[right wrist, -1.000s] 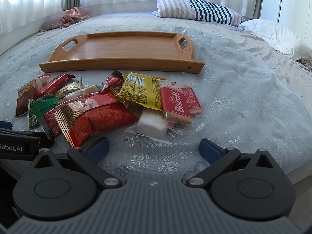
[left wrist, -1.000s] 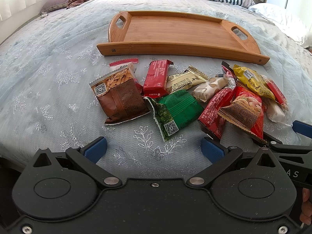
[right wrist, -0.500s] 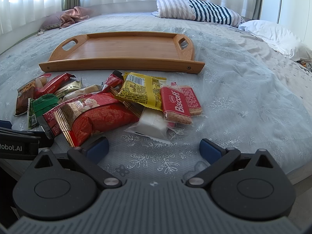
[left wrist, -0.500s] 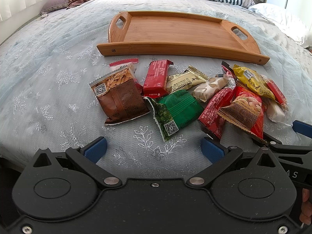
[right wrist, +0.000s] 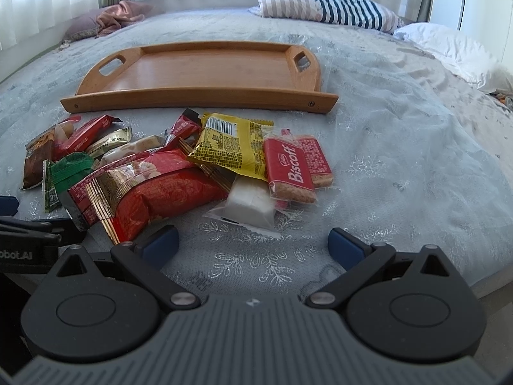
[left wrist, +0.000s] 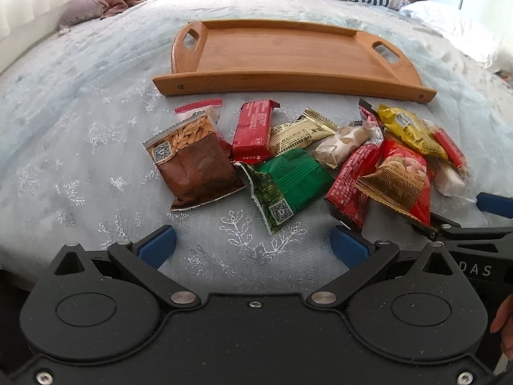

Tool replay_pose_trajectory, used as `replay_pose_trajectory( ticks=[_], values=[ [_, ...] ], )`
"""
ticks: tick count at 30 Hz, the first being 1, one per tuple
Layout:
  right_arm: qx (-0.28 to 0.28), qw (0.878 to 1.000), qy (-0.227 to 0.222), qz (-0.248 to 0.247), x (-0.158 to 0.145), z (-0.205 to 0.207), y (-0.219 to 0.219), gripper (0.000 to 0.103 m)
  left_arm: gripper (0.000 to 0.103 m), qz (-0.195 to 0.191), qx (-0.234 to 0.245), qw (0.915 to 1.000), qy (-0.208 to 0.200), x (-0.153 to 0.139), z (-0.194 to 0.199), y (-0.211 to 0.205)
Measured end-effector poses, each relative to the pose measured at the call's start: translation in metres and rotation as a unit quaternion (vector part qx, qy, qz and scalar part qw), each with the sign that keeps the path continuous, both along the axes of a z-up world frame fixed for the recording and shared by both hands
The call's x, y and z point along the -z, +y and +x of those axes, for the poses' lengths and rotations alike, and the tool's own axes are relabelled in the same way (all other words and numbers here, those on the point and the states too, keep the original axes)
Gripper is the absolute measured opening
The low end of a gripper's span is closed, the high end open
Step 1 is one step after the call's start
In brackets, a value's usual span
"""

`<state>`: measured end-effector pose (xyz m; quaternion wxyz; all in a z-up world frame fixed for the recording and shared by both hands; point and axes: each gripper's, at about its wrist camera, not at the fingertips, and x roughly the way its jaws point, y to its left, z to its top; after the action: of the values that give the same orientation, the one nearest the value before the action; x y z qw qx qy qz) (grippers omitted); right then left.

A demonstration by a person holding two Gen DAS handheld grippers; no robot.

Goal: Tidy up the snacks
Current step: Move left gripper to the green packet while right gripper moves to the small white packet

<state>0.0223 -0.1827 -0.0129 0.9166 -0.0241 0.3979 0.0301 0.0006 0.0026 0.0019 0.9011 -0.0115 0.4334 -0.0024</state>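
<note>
Tray [left wrist: 288, 51] on the bed [left wrist: 80, 96] holds nothing — snacks [left wrist: 288, 176] lie before it; both grippers' jaws released.

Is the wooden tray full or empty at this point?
Empty. The wooden tray shows only bare wood in both views; all the snack packets lie on the bedspread in front of it.

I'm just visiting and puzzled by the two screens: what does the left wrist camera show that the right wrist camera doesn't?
Only the left wrist view shows the whole brown packet face-on and a fingertip at the edge. Only the right wrist view shows the Biscoff biscuits, readable, and the white pillow. Both show the bare wooden tray, the green packet, the yellow packet and the striped pillow. Each view shows its own open gripper: left gripper, right gripper.
</note>
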Motion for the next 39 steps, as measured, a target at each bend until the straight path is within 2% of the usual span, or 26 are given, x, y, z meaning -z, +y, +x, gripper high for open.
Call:
replay_pose_trajectory(
  ticks=[5,9,17,22,28,30,33,35,36,39],
  values=[
    [0.000,1.000,0.019,-0.009,-0.001,0.008,0.001,0.103,0.103,0.012,0.004,0.9998,-0.018,0.005,-0.006,-0.003],
    [-0.005,1.000,0.018,-0.004,0.000,0.007,-0.001,0.103,0.103,0.015,0.003,0.9996,-0.026,0.007,-0.009,-0.005],
    [-0.018,1.000,-0.009,-0.002,0.000,-0.003,-0.002,0.103,0.103,0.012,0.004,0.9988,-0.047,0.005,-0.016,-0.005],
    [-0.009,1.000,-0.022,0.009,-0.008,-0.009,-0.005,0.103,0.103,0.018,0.026,0.9979,-0.057,-0.001,-0.021,-0.008],
    [-0.019,0.997,-0.066,0.028,-0.019,-0.017,-0.009,0.103,0.102,0.045,0.050,0.9915,-0.111,-0.016,-0.034,-0.014],
    [-0.025,0.996,-0.076,0.041,-0.023,-0.020,-0.009,0.103,0.099,0.040,0.056,0.9896,-0.126,-0.023,-0.035,-0.013],
    [-0.033,0.994,-0.086,0.059,-0.027,-0.022,-0.010,0.099,0.089,0.016,0.059,0.9894,-0.132,-0.031,-0.033,-0.010],
    [-0.037,0.993,-0.091,0.071,-0.029,-0.024,-0.010,0.096,0.074,0.001,0.064,0.9894,-0.130,-0.035,-0.031,-0.008],
    [-0.038,0.992,-0.093,0.076,-0.030,-0.025,-0.010,0.094,0.070,-0.001,0.070,0.9890,-0.130,-0.036,-0.030,-0.009],
    [-0.039,0.991,-0.093,0.085,-0.031,-0.024,-0.010,0.085,0.050,0.015,0.083,0.9874,-0.133,-0.036,-0.029,-0.013]
  ],
)
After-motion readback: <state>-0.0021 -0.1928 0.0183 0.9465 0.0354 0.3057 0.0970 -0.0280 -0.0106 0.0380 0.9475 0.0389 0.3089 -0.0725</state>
